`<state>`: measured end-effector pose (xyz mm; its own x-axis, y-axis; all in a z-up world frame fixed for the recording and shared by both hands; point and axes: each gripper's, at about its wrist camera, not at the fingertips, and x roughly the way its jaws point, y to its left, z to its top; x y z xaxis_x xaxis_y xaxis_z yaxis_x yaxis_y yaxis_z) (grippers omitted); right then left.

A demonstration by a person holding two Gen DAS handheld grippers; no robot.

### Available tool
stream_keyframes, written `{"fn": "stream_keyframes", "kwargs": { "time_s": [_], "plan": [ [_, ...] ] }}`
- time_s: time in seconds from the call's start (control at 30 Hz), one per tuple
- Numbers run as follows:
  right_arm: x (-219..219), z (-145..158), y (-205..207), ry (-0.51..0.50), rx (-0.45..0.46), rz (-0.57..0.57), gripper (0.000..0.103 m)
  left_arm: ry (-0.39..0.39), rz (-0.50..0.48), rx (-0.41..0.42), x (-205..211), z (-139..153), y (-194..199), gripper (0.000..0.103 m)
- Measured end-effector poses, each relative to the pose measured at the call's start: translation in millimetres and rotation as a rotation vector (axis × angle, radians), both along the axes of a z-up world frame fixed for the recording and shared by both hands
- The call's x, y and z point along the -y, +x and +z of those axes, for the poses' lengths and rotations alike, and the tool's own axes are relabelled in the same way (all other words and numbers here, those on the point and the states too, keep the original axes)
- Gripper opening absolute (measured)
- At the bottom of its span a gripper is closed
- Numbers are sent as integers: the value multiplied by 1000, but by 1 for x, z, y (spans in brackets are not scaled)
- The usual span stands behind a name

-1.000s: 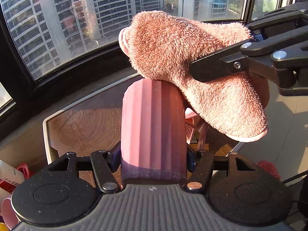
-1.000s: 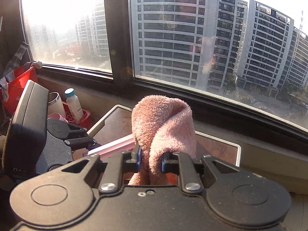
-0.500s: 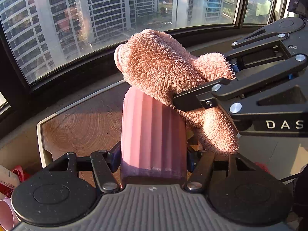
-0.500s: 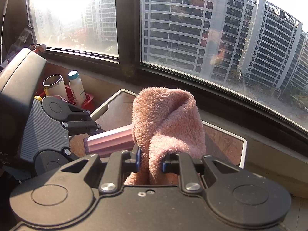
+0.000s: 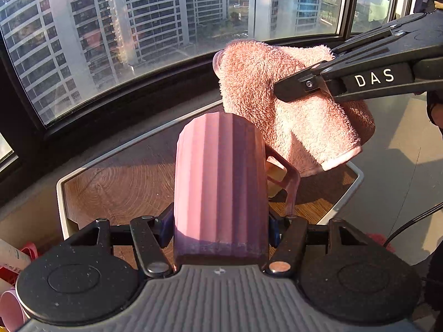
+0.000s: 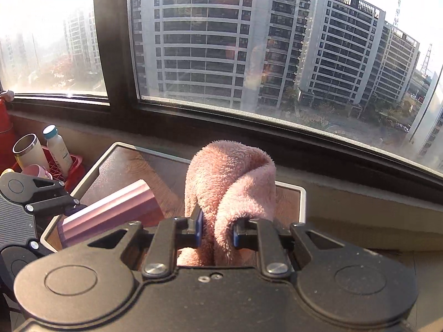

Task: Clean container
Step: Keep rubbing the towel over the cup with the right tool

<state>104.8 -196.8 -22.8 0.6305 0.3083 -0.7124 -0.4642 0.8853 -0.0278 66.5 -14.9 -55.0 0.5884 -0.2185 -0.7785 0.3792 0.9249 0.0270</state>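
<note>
My left gripper (image 5: 220, 225) is shut on a ribbed pink mug (image 5: 221, 177), held off the table with its handle (image 5: 288, 177) to the right. The mug (image 6: 110, 215) also shows at lower left in the right wrist view, lying sideways in the left gripper (image 6: 59, 207). My right gripper (image 6: 216, 231) is shut on a fluffy pink towel (image 6: 232, 182). In the left wrist view the towel (image 5: 277, 105) hangs up and to the right of the mug's far end, just apart from it, pinched by the right gripper (image 5: 279, 94). The mug's opening is hidden.
Below both grippers lies a wood-grain table (image 5: 121, 182) with a pale rim (image 6: 91, 171). A red basket (image 6: 74, 166) at left holds a steel tumbler (image 6: 27, 149), a white bottle (image 6: 56, 146) and a pink cup (image 6: 36, 171). A dark window frame (image 6: 249, 121) runs close behind.
The towel has lifted off the top of the mug and moved to the right of it. The mug stays held in the left gripper.
</note>
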Motion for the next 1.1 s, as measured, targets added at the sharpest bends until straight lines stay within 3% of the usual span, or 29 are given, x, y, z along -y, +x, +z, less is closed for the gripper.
{"fn": "stream_keyframes", "kwargs": {
  "time_s": [0.3, 0.43, 1.1],
  "plan": [
    [-21, 8, -25, 91, -16, 198, 19, 9, 31, -16, -3, -3, 3, 62],
    [-31, 3, -32, 72, -34, 253, 19, -6, 15, -14, -1, 1, 0, 62],
    [-20, -2, -18, -39, 20, 113, 16, -14, -2, 2, 1, 5, -3, 62]
  ]
}}
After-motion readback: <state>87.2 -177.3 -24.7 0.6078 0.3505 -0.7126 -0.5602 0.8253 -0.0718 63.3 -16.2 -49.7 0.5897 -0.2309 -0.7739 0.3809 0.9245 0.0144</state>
